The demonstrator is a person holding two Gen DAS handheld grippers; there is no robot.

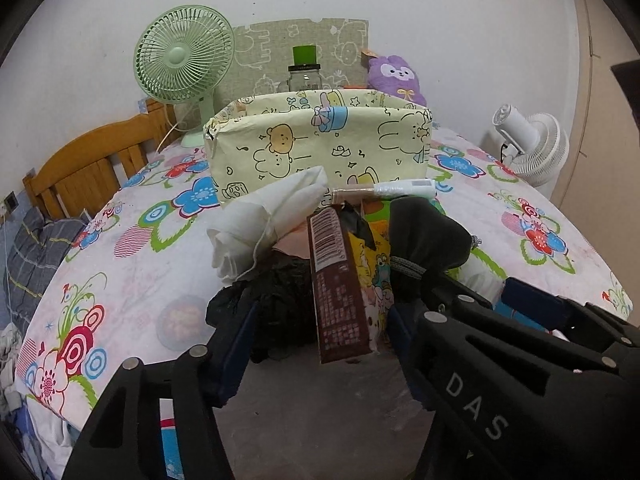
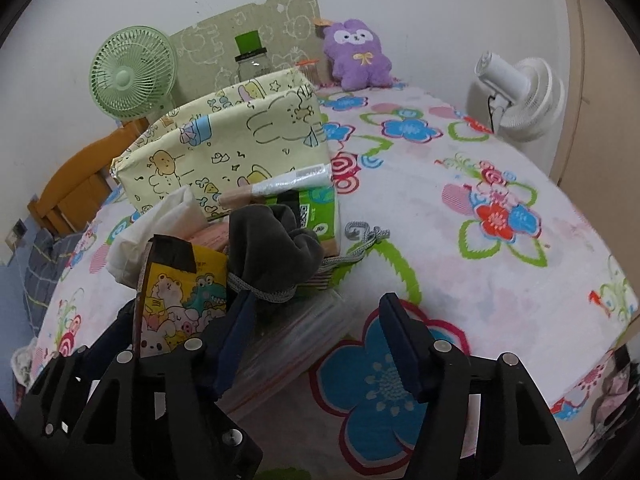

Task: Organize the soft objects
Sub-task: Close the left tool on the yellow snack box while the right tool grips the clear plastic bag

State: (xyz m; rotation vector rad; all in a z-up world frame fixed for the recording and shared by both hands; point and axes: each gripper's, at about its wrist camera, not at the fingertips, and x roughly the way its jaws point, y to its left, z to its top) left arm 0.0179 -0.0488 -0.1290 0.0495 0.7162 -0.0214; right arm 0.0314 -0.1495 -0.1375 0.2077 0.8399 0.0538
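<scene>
On top of the flowery bed sheet [image 2: 500, 152], near the middle of the frame, sits a pile of small things. It lies right in front of the yellow cartoon fabric bin [image 1: 320, 148], maybe so they can go in fast.

In the pile is a white cloth bag [image 1: 264, 220], a dark grey drawstring pouch [image 2: 276, 248], a crinkly black plastic bag [image 1: 276, 304] and a snack packet with cartoon animals [image 2: 180, 304]. A green box [image 2: 316, 216] sits under the pouch, and a white tube [image 2: 280, 188] rests on top. The bin looks empty from here, but I cannot see the bottom.

The left tool [image 1: 320, 344], at the bottom of the left wrist view, is wide open and holds nothing. Its fingers sit on each side of the snack packet and the black bag. I think it is about to pinch one of them.

The right tool [image 2: 316, 344], at the bottom of the right wrist view, is open too, with nothing in it. It sits just beside the pile, over a blue flower.

A purple plush toy [image 2: 356, 56] leans on the wall at the upper middle of the frame. A green fan [image 1: 184, 56] stands at the upper left.
</scene>
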